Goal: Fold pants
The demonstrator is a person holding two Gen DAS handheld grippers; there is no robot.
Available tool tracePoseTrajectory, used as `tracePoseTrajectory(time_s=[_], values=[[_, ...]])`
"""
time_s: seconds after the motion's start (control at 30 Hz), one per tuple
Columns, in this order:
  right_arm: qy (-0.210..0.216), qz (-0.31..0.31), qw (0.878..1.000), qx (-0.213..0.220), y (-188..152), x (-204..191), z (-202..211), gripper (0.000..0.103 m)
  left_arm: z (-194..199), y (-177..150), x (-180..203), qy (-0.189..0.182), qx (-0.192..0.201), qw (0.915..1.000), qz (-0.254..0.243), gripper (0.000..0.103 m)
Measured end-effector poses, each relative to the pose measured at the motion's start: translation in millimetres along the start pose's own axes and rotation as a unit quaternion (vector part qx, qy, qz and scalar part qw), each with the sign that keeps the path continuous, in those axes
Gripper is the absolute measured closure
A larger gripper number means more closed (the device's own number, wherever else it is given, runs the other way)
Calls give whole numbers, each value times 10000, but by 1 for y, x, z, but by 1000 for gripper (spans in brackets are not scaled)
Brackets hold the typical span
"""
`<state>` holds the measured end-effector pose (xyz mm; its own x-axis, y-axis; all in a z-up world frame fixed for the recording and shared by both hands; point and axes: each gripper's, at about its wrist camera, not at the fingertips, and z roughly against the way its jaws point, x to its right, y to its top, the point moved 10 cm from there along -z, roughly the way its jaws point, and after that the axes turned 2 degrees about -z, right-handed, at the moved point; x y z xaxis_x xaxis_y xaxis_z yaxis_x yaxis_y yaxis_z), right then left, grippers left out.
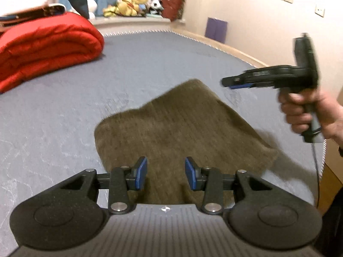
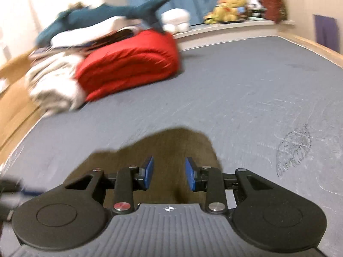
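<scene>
Pants [image 1: 178, 128], folded compactly on the bed [image 1: 150, 60], lie just beyond both released, empty grippers' fingers [image 1: 141, 171]; a one-layer pinch could drag the fold apart.

Olive-brown ribbed pants [image 1: 182, 124] lie on a grey-blue mattress [image 1: 64, 111] by a red quilt [image 1: 47, 47].

Ribbed matt brown cloth pants [image 1: 182, 126], smooth grey bed cover [image 1: 64, 117] — glossy red quilt [image 1: 42, 49]

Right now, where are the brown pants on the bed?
In both wrist views the pants lie folded on the grey bed, just ahead of both grippers, well apart from the red quilt.
</scene>
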<state>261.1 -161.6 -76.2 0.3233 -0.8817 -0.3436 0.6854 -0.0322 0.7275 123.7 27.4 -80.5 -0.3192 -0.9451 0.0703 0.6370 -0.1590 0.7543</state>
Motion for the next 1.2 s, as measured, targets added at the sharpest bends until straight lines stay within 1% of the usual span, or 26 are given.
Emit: tracePoseTrajectory(time_s=[0.03,0.1,0.13,0.23,0.27,0.3,0.33,0.37,0.4,0.43,0.5,0.53,0.6,0.67,0.7,0.73,0.77,0.8,0.83,0.87,0.93,1.0,1.07,1.1,1.13,1.2], values=[[-79,-154,9998,26,3,4,-14,69,-5,0,1,38,31,10000,42,60],[-280,-368,9989,-80,6,13,-44,69,-10,4,-2,124,79,9999,86,60],[-442,-410,9981,-125,4,17,-57,71,-15,5,-4,173,110,9997,114,60],[-1034,-168,9940,-317,-4,27,-97,73,-20,9,-21,426,127,9987,229,61],[-1315,-36,9908,-317,-7,30,-104,77,-21,9,-27,495,85,9983,299,63],[-1695,136,9848,-351,-10,35,-113,79,-23,5,-33,558,-52,9977,382,64],[-1949,245,9798,-390,-12,43,-119,80,-35,-6,-41,680,-381,9959,461,65],[-2005,154,9786,-427,-15,49,-122,80,-46,-19,-45,690,-675,9938,556,64],[-1971,-5,9793,-467,-13,54,-125,80,-50,-24,-46,621,-762,9932,623,64],[-1909,-84,9804,-473,-10,54,-126,80,-50,-23,-47,583,-752,9934,647,64],[-1938,44,9800,-459,-9,53,-126,80,-47,-17,-49,533,-753,9925,804,64],[-1956,68,9797,-444,-10,54,-126,80,-43,-12,-50,549,-677,9924,868,64],[-1969,0,9797,-373,-9,57,-121,80,-31,-1,-49,581,-431,9943,786,64],[-1958,0,9805,-140,3,56,-100,80,-21,4,-42,386,-247,9965,703,64],[-1952,80,9807,-4,9,53,-86,80,-19,3,-37,281,-257,9972,643,64],[-1887,151,9818,139,15,46,-70,77,-17,0,-31,198,-319,9980,509,64],[-1723,215,9845,241,19,39,-57,71,-17,-6,-26,163,-425,9984,323,64],[-1462,315,9885,240,21,29,-45,66,-18,-14,-20,147,-531,9984,121,64],[-1188,448,9918,146,19,19,-35,51,-18,-21,-16,140,-605,9980,-72,64],[-891,630,9940,11,12,7,-24,42,-17,-27,-12,109,-674,9974,-223,64],[-420,1085,9927,-319,-11,-14,-4,41,-16,-44,-4,47,-817,9956,-466,64],[-55,1507,9849,-850,-48,-26,11,41,-18,-59,0,103,-954,9936,-599,64],[18,1873,9705,-1520,-94,-24,20,39,-16,-68,4,170,-1051,9925,-606,64],[-13,2137,9614,-1731,-114,-21,25,39,-13,-69,7,210,-1090,9920,-607,64],[-19,2269,9608,-1596,-121,-20,33,39,-10,-68,11,281,-1126,9913,-627,63],[-112,1881,9679,-1661,-115,-16,45,38,1,-60,18,395,-1072,9920,-545,54]])
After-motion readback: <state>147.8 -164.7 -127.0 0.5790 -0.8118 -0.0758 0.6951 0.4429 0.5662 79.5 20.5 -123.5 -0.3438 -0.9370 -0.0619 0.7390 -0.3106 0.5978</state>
